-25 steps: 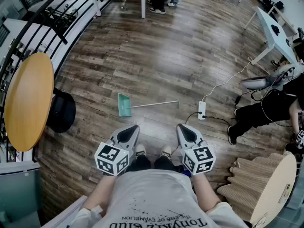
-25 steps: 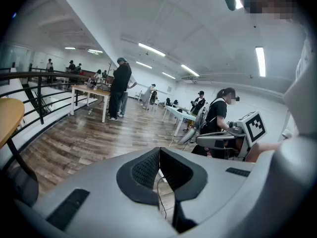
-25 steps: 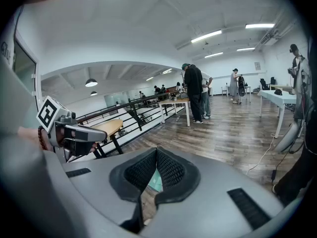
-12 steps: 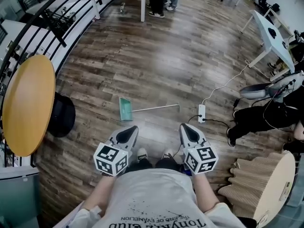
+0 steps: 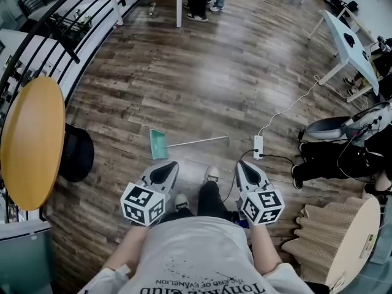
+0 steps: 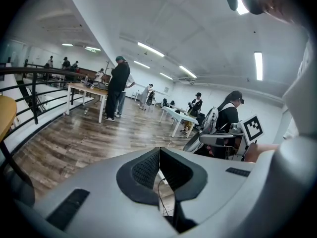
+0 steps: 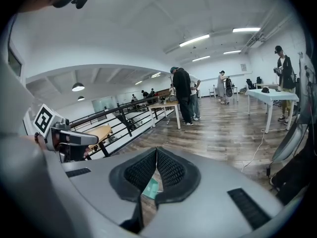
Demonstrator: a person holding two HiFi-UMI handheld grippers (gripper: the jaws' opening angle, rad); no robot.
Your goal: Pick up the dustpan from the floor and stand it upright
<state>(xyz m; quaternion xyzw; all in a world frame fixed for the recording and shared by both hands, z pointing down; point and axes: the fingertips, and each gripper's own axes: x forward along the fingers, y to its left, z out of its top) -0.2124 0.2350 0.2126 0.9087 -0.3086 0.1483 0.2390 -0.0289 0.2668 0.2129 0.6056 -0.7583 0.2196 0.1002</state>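
Now we are looking at the green long-handled dustpan [image 5: 158, 144] lying flat on the wood floor [image 5: 202, 72], just ahead of our feet. We are keeping the left gripper [image 5: 164, 170] and right gripper [image 5: 246, 169] pressed together, empty. We are judging it light and stiff, best gripped on its thin handle [image 5: 199, 142].

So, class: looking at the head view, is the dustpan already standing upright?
No, the dustpan lies flat on the wooden floor, pan and handle both down.
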